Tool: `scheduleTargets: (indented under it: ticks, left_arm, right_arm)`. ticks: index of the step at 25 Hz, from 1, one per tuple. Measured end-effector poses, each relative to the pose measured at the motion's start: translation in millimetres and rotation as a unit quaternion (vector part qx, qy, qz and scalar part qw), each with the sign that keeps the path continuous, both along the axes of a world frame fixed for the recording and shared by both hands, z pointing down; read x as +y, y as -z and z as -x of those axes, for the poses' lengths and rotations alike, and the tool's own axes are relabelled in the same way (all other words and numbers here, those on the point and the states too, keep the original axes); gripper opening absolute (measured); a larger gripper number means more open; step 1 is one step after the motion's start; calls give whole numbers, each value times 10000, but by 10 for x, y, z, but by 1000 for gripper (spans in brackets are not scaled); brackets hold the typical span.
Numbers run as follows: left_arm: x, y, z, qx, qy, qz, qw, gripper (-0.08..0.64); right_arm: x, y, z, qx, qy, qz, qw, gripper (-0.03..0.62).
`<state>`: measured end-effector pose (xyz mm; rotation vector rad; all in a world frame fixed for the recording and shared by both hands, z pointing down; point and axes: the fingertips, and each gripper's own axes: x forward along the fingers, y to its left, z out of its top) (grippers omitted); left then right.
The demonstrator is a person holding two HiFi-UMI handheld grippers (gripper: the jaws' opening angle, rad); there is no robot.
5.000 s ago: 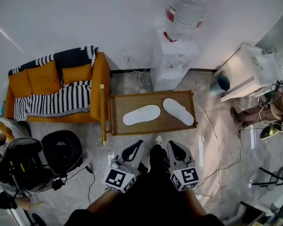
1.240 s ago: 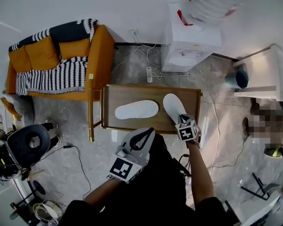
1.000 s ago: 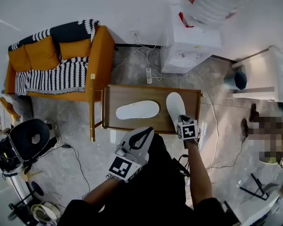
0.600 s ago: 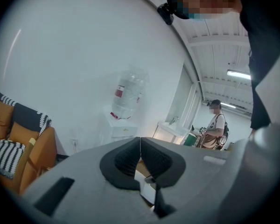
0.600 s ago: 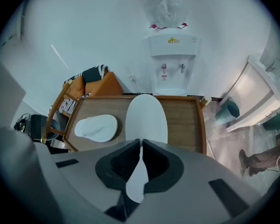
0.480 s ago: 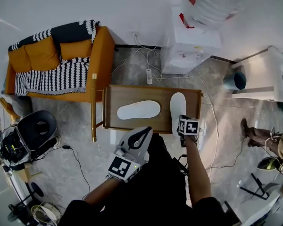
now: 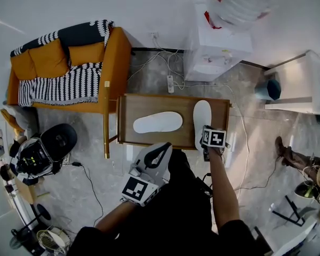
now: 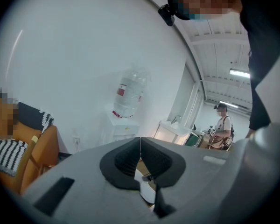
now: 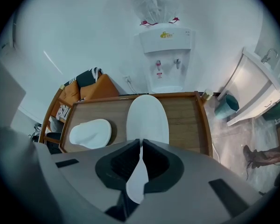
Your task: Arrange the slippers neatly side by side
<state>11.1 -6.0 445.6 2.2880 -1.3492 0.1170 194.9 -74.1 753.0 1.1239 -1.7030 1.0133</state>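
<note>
Slippers: two thin white ones on a low wooden table [image 7: 149, 103]. The right slipper [image 7: 202, 122] lies lengthwise, toe far and heel at the near edge. The left slipper [image 7: 158, 122] lies crosswise at mid-table, near it but not parallel. Both look light, flat and soft, so one would likely droop if lifted by one end; a pinch on the thin heel rim, then sliding or pivoting on the wood, should suit best. The right gripper [image 9: 141, 146] points steeply down, its jaws closed on the right slipper's heel edge, a white strip showing between the pads. The left gripper [image 8: 140, 146] is closed and empty, held level near the body, well apart from both slippers
</note>
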Motion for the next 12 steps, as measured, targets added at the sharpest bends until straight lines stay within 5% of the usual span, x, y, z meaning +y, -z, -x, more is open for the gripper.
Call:
scheduleTargets:
  ticks: [12]
  left_arm:
    - [1,-43,27,-61,193,-12,9998,17]
  right_arm:
    - [-26,-141,81,-74,75,71,9999,26]
